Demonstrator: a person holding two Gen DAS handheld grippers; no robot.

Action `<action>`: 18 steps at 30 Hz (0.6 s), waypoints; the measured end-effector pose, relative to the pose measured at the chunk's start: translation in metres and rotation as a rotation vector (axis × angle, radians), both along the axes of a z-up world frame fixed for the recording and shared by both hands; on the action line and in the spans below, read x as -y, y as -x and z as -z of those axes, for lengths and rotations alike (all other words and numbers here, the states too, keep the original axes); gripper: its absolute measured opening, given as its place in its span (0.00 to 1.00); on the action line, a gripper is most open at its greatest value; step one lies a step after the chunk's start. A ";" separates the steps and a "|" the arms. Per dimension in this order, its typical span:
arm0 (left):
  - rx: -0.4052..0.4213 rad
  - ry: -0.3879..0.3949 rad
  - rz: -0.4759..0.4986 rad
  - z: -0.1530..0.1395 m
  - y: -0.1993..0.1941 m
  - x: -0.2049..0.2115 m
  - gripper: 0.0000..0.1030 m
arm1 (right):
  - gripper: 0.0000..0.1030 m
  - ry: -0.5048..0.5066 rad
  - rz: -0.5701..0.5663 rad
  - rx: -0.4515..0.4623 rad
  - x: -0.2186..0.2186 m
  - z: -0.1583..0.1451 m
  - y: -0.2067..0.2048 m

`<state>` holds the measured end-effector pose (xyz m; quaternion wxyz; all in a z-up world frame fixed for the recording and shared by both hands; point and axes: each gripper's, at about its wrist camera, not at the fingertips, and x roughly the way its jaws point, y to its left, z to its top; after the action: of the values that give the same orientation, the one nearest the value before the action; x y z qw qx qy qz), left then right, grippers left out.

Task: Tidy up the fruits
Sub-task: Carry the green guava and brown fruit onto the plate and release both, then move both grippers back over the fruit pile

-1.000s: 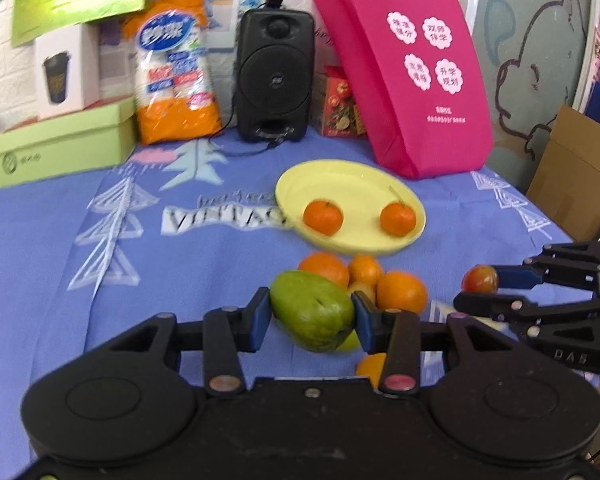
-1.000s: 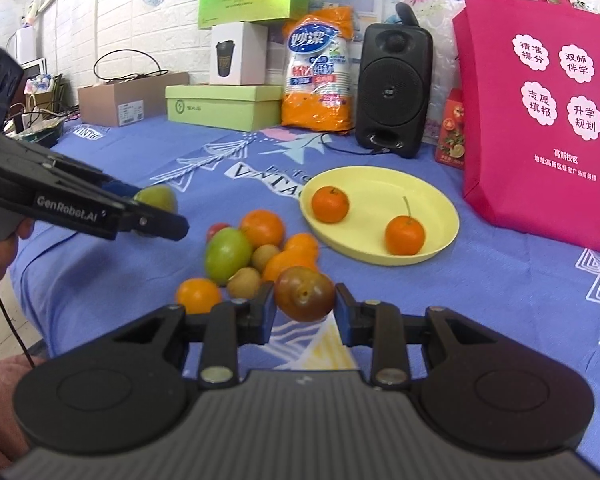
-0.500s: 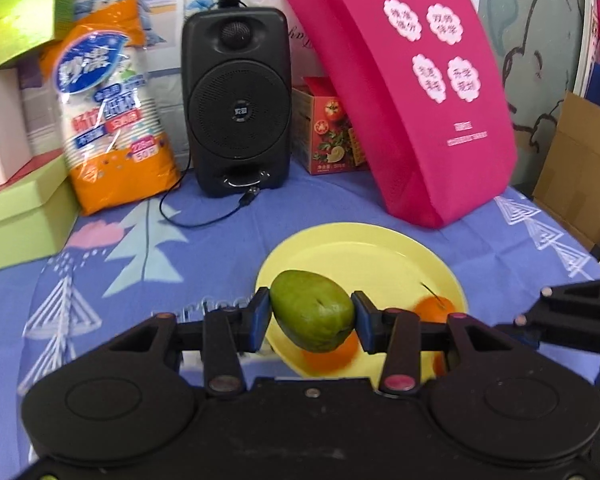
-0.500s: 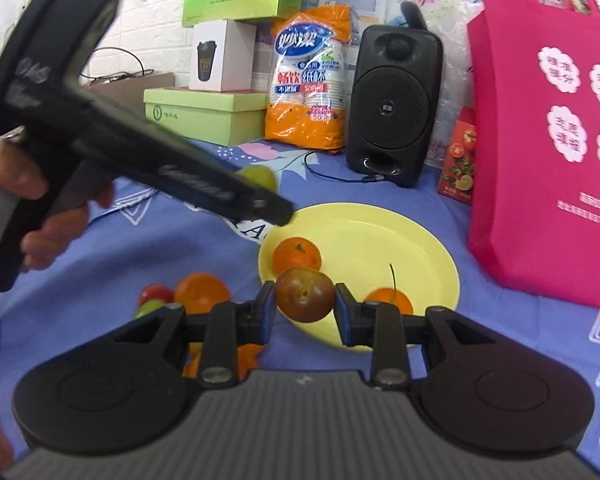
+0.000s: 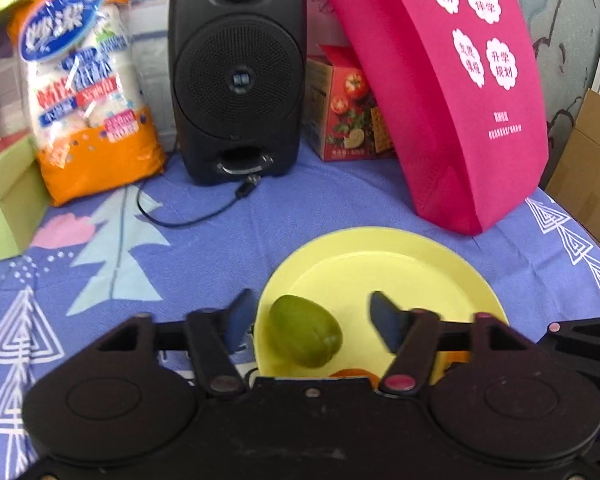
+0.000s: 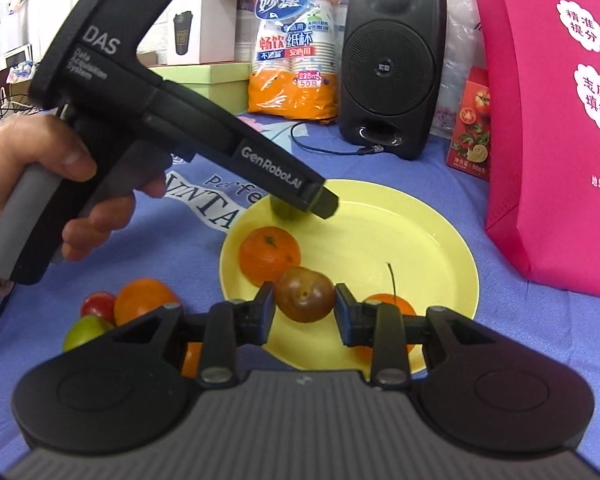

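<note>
Your left gripper point(image 5: 312, 316) fingers are opening around the smooth green mango point(image 5: 305, 331) (on the glossy yellow plate point(image 5: 380, 256)); your right gripper point(image 6: 305, 306) pinches a round brownish fruit point(image 6: 305, 295).

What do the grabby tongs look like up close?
Both tongs are black plastic. The left tongs have a long black body with white lettering, "DAS" and "GenRobot.AI", and a grey handle in the person's bare hand; no sleeve shows. The right tongs have dark blue pads, silver pivot screws, round black discs either side and a ribbed grey base.
</note>
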<state>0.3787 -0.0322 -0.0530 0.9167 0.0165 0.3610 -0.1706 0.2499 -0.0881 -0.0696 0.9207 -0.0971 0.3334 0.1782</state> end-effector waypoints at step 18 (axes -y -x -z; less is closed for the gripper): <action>0.091 0.029 -0.153 -0.041 0.152 -0.072 0.77 | 0.37 -0.028 -0.007 0.061 0.005 -0.031 0.084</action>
<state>0.2272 0.0400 -0.0120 0.9427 -0.0167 0.3167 -0.1042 0.1664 -0.0932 -0.0382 0.9311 -0.0907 0.3022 0.1832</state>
